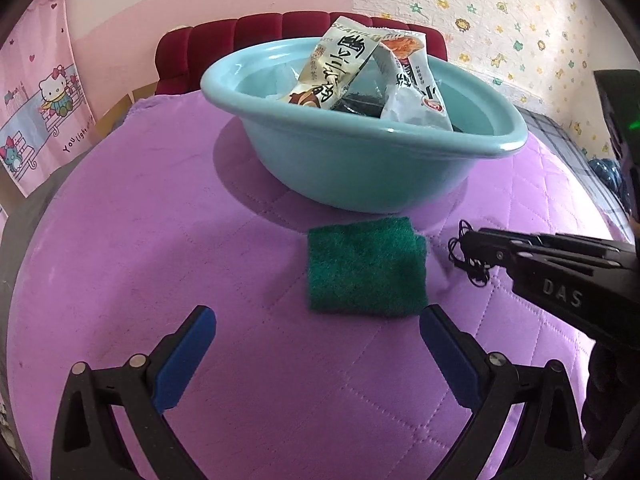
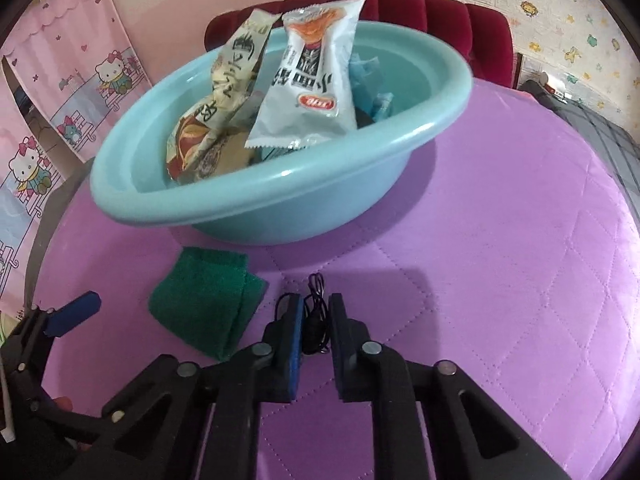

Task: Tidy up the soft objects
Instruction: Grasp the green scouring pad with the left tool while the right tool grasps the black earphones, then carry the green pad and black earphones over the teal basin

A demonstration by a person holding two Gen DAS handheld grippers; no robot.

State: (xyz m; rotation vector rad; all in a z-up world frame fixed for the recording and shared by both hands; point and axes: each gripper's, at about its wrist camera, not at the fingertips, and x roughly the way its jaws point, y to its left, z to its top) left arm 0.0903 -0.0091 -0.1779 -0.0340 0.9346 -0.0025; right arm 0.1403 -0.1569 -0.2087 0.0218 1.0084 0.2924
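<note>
Left wrist view: the left gripper (image 1: 318,334) is spread wide and empty, the green scouring pad (image 1: 366,266) lying just ahead between its fingers, before the teal basin (image 1: 360,168).

Right wrist view: the right gripper (image 2: 314,330) is nearly closed around a thin black cord (image 2: 314,320), the pad (image 2: 204,302) to its left.

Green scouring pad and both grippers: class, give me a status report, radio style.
Left gripper open, hovering short of green scouring pad. Right gripper shut on thin black cord. Pad outside teal basin; snack packets already inside. Path clear.
</note>
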